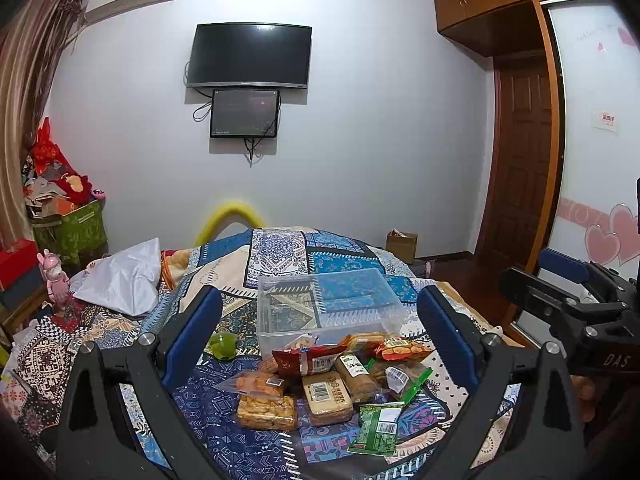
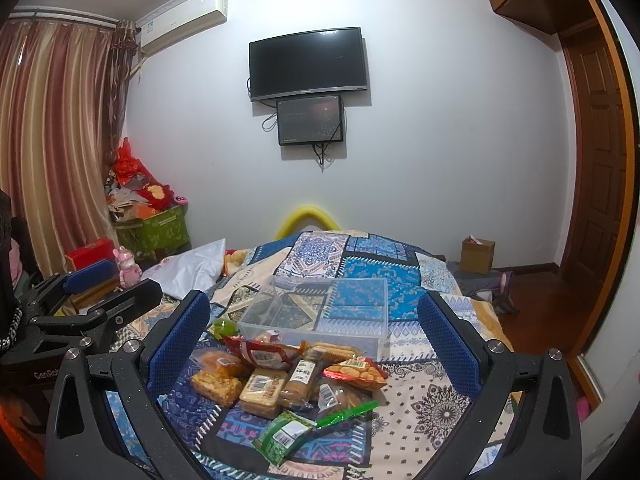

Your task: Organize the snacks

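Risk of crinkly snack packets [image 1: 320, 384] slipping or dragging neighbours beside clear bin [image 1: 328, 304] on soft bed [image 2: 432, 404], with left hand-held gripper [image 1: 320, 336] and right hand-held gripper [image 2: 316, 340] both spread wide, empty.

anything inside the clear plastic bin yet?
The clear plastic bin looks empty: only the patterned quilt shows through its walls. The snack pile in front hides its near bottom edge.
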### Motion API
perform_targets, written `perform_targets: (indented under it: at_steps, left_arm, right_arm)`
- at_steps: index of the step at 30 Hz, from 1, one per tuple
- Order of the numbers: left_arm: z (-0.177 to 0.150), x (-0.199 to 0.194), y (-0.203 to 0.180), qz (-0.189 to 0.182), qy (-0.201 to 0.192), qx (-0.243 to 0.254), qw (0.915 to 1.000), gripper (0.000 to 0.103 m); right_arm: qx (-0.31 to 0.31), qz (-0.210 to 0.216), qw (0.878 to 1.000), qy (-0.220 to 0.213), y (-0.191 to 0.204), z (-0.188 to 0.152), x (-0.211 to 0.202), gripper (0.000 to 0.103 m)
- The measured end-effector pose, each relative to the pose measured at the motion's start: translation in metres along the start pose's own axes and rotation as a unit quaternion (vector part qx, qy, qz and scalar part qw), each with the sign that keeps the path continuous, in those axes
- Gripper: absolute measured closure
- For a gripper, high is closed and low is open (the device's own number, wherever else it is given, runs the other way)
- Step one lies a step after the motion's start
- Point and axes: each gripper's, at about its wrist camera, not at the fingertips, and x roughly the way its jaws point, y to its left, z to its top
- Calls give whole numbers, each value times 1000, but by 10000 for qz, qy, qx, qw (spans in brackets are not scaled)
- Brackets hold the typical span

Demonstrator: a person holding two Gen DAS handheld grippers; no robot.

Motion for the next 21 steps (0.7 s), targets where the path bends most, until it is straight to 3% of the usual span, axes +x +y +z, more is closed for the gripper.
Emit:
perform_targets:
  at_steps: [21]
  left_arm:
    - [2, 0, -1, -10, -7, 31, 10000, 4]
  right_arm:
    - [1, 0, 10000, 20, -1, 0, 0, 0]
